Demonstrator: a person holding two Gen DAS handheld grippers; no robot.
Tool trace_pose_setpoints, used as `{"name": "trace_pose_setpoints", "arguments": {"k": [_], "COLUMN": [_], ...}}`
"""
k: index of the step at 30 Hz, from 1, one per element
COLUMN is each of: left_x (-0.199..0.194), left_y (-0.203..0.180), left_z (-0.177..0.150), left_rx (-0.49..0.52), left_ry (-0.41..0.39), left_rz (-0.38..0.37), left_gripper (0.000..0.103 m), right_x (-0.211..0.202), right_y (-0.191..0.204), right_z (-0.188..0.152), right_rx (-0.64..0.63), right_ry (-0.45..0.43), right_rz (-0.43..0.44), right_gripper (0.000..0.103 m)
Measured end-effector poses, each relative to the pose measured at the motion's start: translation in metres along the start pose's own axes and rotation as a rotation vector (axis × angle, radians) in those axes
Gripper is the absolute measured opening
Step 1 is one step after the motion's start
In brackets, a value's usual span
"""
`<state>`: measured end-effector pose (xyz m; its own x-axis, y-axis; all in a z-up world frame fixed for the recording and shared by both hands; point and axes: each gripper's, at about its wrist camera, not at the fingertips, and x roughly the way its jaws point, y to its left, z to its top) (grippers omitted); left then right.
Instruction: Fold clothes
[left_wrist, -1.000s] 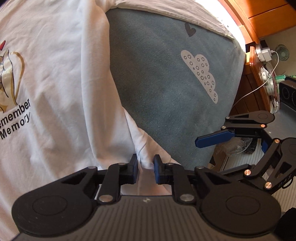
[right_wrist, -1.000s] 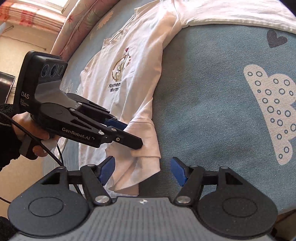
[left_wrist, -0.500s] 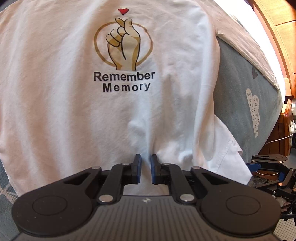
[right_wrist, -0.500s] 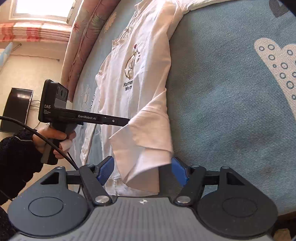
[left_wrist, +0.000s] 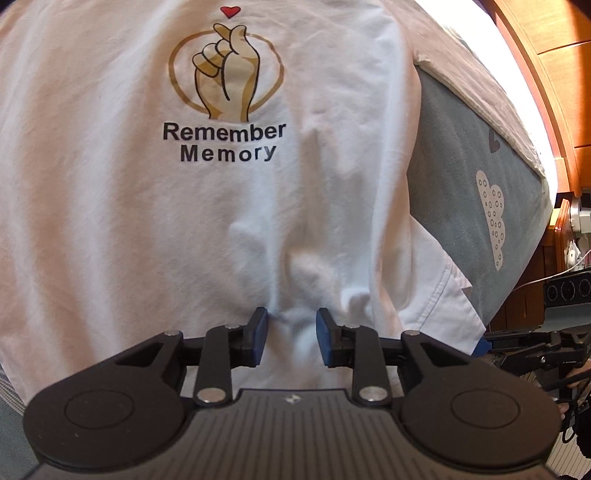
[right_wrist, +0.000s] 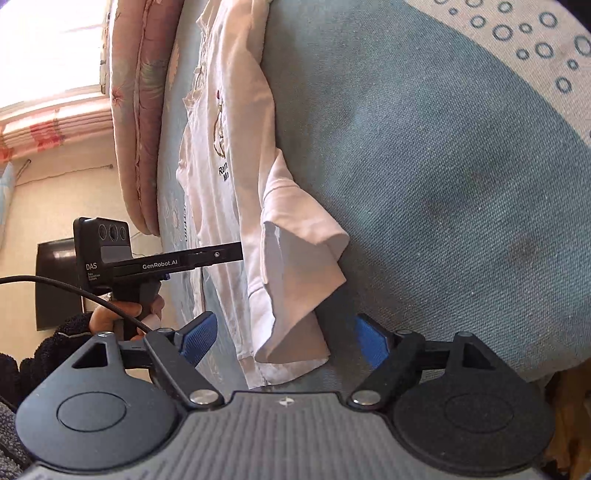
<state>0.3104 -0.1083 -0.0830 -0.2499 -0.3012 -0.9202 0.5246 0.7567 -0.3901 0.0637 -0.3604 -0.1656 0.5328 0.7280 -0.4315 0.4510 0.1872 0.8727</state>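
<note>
A white T-shirt (left_wrist: 122, 206) lies spread on a bed (left_wrist: 454, 206), front up, printed with a gold-ringed finger-heart hand, a small red heart and the words "Remember Memory". The cotton is softly creased, bunched into small ridges near its lower middle. One short sleeve (right_wrist: 295, 273) is folded in over the shirt's edge, its hemmed cuff hanging loose.

The left gripper (left_wrist: 290, 339) points steeply down at the bunched cloth; its jaws have just been opening and stand slightly apart, with fabric between the blue ribbed pads but not pinched. A hand (right_wrist: 122, 314) in a dark knitted sleeve holds its handle.

The right gripper (right_wrist: 282, 341) sits low at the bed's edge, jaws wide and just been opening, the sleeve's cuff between them, untouched.

The bed's cover is teal, coarse-woven, with pale bubble-dotted cloud shapes (left_wrist: 493, 218).
</note>
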Motion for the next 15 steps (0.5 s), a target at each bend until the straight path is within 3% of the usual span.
{"name": "trace_pose_setpoints", "arguments": {"k": [6, 9, 11, 15], "left_x": [-0.001, -0.001, -0.002, -0.001], "left_y": [0.005, 0.006, 0.007, 0.004], "left_z": [0.002, 0.001, 0.000, -0.003], "left_rx": [-0.016, -0.008, -0.004, 0.007], "left_ry": [0.009, 0.013, 0.010, 0.001], "left_rz": [-0.019, -0.020, -0.034, -0.052], "left_gripper": [0.031, 0.033, 0.038, 0.049], "right_x": [0.036, 0.034, 0.016, -0.030], "right_y": [-0.016, -0.008, 0.007, 0.037], "right_z": [0.010, 0.013, 0.013, 0.022], "right_rx": [0.193, 0.213, 0.154, 0.077], "right_ry": [-0.046, -0.086, -0.148, -0.271], "right_rz": [0.248, 0.243, 0.197, 0.261], "right_gripper": [0.091, 0.091, 0.091, 0.091]}}
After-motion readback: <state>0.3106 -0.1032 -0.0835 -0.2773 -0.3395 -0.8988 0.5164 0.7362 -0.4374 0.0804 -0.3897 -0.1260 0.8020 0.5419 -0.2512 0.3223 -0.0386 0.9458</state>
